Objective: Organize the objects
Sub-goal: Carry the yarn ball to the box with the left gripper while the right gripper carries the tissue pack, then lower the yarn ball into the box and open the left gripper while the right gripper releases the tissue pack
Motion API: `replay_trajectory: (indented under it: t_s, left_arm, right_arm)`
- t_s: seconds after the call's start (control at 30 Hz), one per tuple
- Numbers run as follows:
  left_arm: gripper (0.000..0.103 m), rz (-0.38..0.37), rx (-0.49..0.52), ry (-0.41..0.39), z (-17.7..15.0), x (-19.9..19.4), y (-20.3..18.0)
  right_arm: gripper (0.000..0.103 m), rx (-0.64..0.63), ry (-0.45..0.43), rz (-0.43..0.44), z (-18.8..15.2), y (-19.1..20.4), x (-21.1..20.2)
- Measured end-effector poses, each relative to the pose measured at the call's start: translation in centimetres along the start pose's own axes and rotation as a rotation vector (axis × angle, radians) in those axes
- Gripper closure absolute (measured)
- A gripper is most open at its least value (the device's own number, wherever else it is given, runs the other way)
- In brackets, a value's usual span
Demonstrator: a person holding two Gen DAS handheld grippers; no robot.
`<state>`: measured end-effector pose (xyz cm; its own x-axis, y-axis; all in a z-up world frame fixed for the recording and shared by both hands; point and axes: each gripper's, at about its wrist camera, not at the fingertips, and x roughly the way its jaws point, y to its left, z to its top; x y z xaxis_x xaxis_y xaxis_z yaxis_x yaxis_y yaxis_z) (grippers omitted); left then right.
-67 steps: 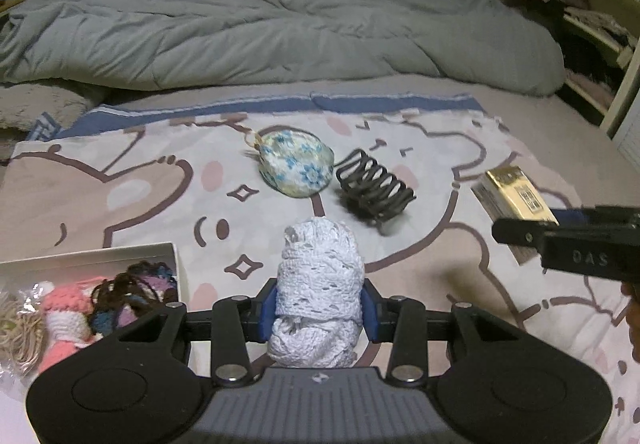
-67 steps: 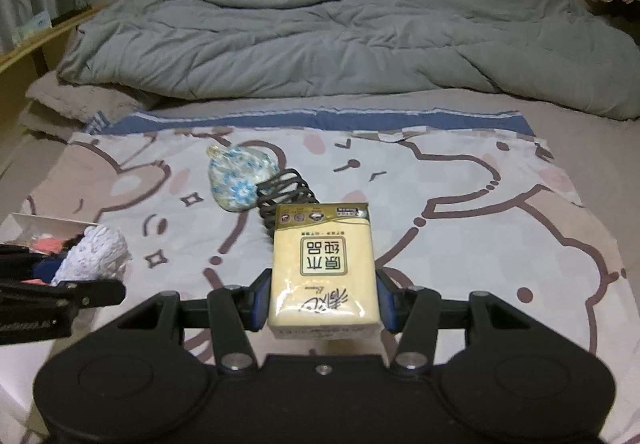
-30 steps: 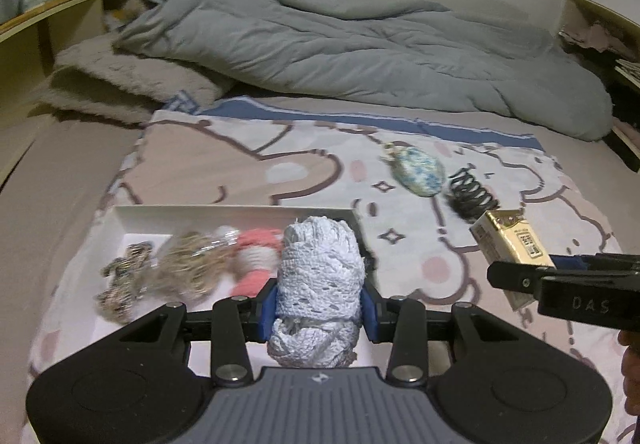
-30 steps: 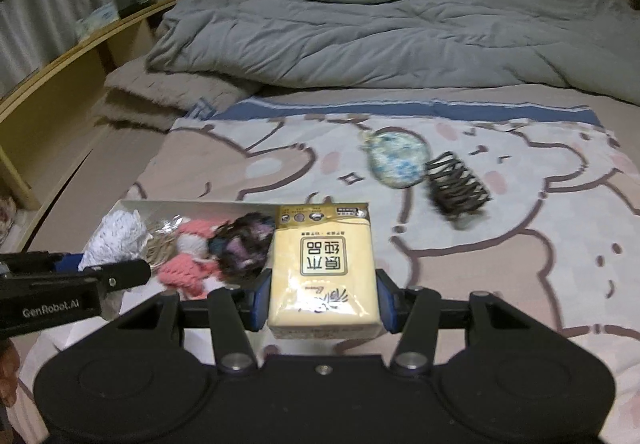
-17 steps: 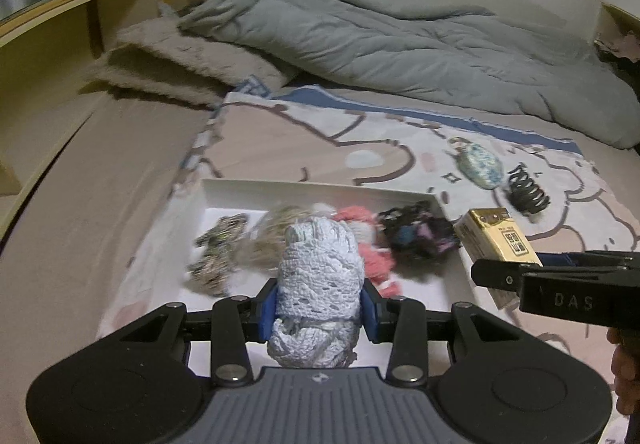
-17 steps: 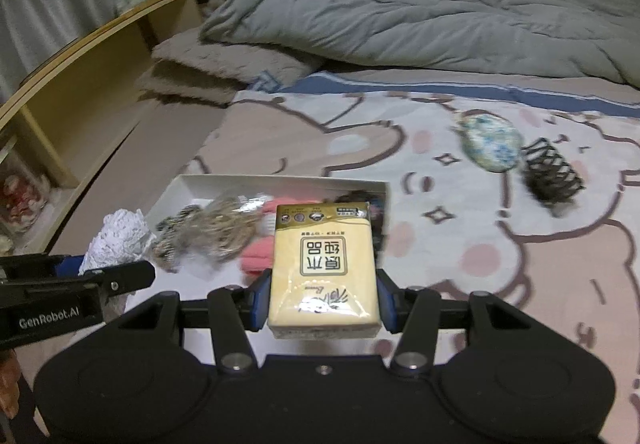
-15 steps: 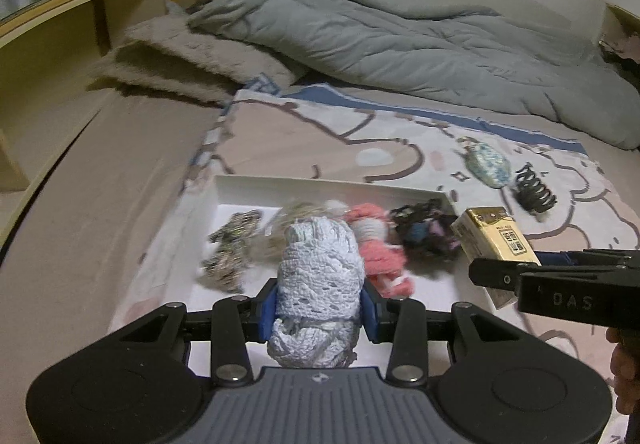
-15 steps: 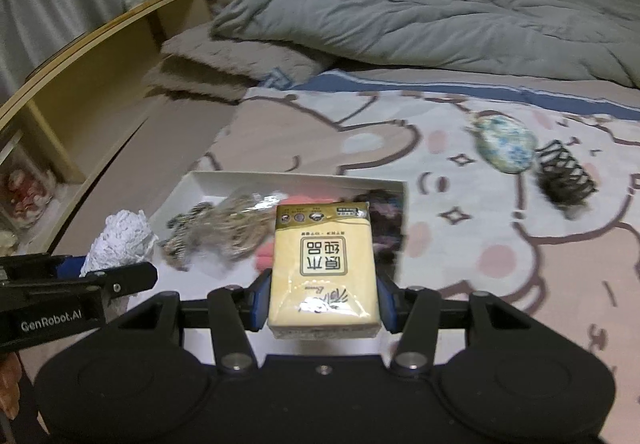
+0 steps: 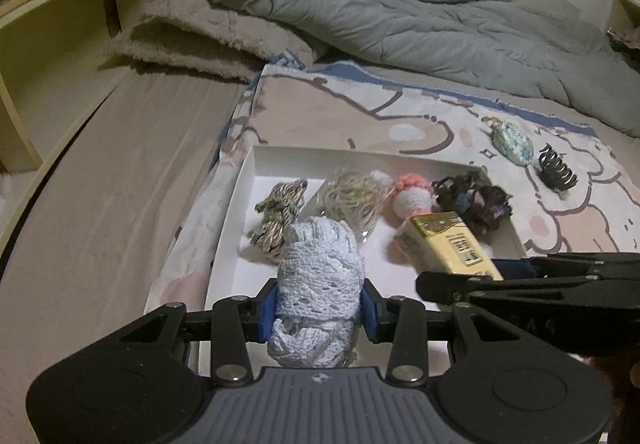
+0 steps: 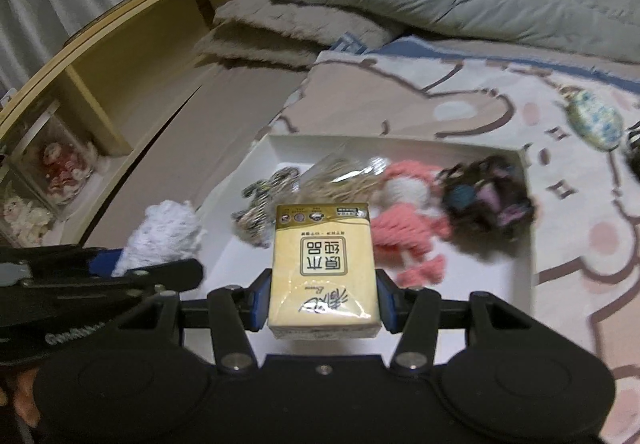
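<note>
White lace, a rolled bundle (image 9: 318, 276), sits clamped between the blue pads of the left gripper (image 9: 318, 308) at lower centre of the left wrist view. Above it lies the white tray (image 9: 256, 164), holding a braided cord (image 9: 278, 214), a bag of rubber bands (image 9: 354, 198), a pink knitted toy (image 9: 414, 196) and dark scrunchies (image 9: 474, 200). A floral pouch (image 9: 514, 142) and black claw clip (image 9: 556, 168) lie on the blanket at upper right.

In the right wrist view, the right gripper (image 10: 323, 304) is clamped on a yellow tissue pack (image 10: 323, 264) at centre frame, over the tray's near part. The lace bundle shows at left, at the tray's left edge.
</note>
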<state>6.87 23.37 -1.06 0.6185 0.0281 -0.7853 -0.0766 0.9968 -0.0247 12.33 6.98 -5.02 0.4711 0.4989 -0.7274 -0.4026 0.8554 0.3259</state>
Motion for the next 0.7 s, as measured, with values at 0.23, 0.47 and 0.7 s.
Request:
replay_trajectory:
  t_s: [0.23,0.47,0.7]
  left_arm:
    - [0.061,0.014,-0.024,0.02,-0.4,1.5,2.0]
    - [0.054,0.039,-0.048,0.047,-0.8,2.6,3.3]
    - [0.052,0.055,-0.057,0.061,-1.0,2.6,3.8]
  right_arm:
    - [0.051,0.041,0.04,0.024,-0.8,1.0,2.2]
    - [0.04,0.092,0.061,0.069,-1.4,0.6,3.5]
    - [0.035,0.109,0.066,0.041,-1.4,0.1,3.1]
